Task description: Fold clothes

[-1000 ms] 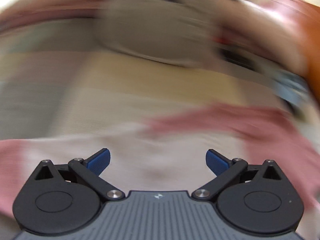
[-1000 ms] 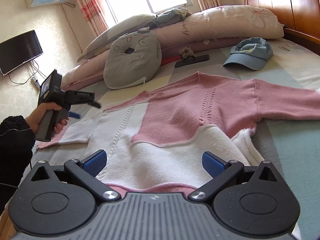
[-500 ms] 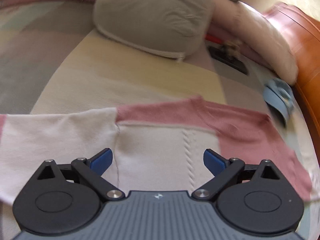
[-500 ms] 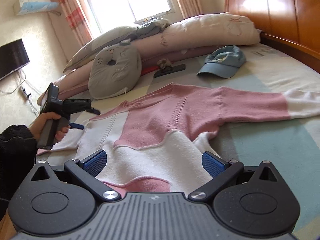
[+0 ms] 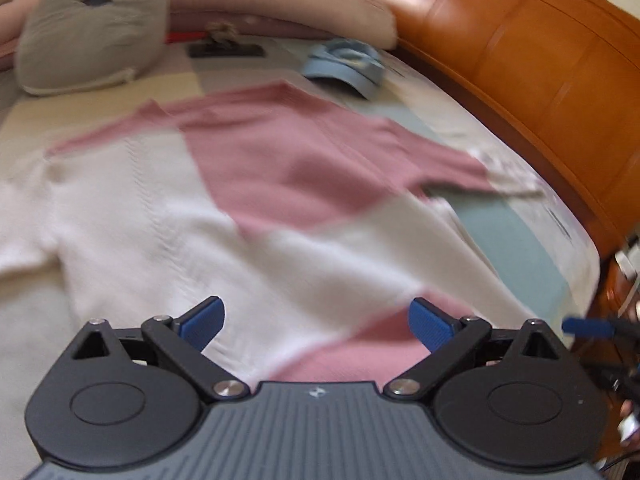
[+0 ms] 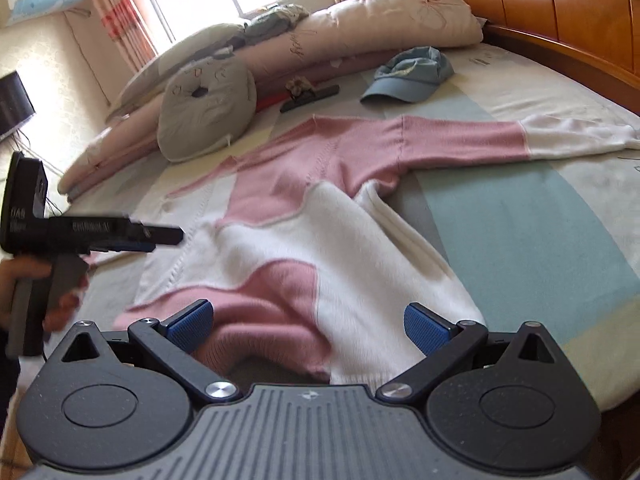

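Observation:
A pink and white knit sweater (image 6: 320,216) lies spread flat on the bed, one sleeve stretched out to the right toward the headboard. In the left wrist view the sweater (image 5: 248,184) fills the middle, slightly blurred. My left gripper (image 5: 316,322) hovers open above the sweater's lower body, nothing between its blue pads. My right gripper (image 6: 306,326) is open just over the sweater's hem at the bed's near edge. From the right wrist view, the left gripper (image 6: 160,238) shows at the left, held in a hand, above the sweater's left side.
A grey round cushion (image 6: 208,108) and long pink pillows (image 6: 360,28) line the far side. A blue cap (image 6: 412,76) and a dark flat object (image 6: 310,98) lie beyond the sweater. The wooden headboard (image 6: 560,12) runs along the right. Bare bedsheet (image 6: 540,232) lies right of the sweater.
The left gripper swung right, from the sweater's left sleeve and shoulder to over its body. The right gripper moved down toward the hem. Both stayed open.

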Demonstrator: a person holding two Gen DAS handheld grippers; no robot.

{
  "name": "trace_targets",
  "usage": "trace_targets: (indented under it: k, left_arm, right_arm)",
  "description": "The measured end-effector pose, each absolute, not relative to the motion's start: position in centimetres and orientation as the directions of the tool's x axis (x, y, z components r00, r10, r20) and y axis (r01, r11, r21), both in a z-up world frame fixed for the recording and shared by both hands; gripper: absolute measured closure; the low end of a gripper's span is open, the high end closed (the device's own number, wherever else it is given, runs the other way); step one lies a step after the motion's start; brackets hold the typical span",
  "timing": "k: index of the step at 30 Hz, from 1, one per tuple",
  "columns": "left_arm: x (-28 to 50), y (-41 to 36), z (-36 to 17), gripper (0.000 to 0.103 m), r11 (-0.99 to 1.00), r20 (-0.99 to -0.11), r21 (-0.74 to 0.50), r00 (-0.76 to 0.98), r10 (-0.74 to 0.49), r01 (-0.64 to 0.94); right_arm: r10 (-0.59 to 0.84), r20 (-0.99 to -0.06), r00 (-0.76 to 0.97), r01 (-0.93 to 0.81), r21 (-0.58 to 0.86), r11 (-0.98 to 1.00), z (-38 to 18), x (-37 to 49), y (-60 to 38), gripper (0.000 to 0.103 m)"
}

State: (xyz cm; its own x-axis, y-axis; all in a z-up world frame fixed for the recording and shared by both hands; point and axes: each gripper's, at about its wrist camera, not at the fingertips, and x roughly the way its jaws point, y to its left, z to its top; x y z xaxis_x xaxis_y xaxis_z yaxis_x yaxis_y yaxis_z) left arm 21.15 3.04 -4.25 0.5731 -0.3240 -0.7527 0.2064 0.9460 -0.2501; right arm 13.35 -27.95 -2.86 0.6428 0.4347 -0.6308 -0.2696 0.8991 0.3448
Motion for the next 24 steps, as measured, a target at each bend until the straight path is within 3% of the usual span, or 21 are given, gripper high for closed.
trace_targets:
  k: [10,16,24]
  left_arm:
    - [15.6,2.9,-7.2,0.001,0.965,-0.774,-0.201,0.577,-0.262,0.169]
    - [13.2,4.9,-5.1,0.001,0.967,-0.698,-0.226,0.672,-0.248,0.122]
    - [10.5,5.6,-7.2,0.001,0.940,-0.676,-0.339,0.685,-0.273,0.040]
  right_arm:
    - [0.380,-0.665,0.643,-0.199,0.333,0.921,-3.7,11.9,-30.4,0.000]
    - [0.404,-0.666,0.627,-0.210,0.355,0.911,-4.2,12.1,-29.5,0.000]
    - [0.396,-0.694,0.602,-0.262,0.297,0.918,-5.3,12.0,-27.5,0.000]
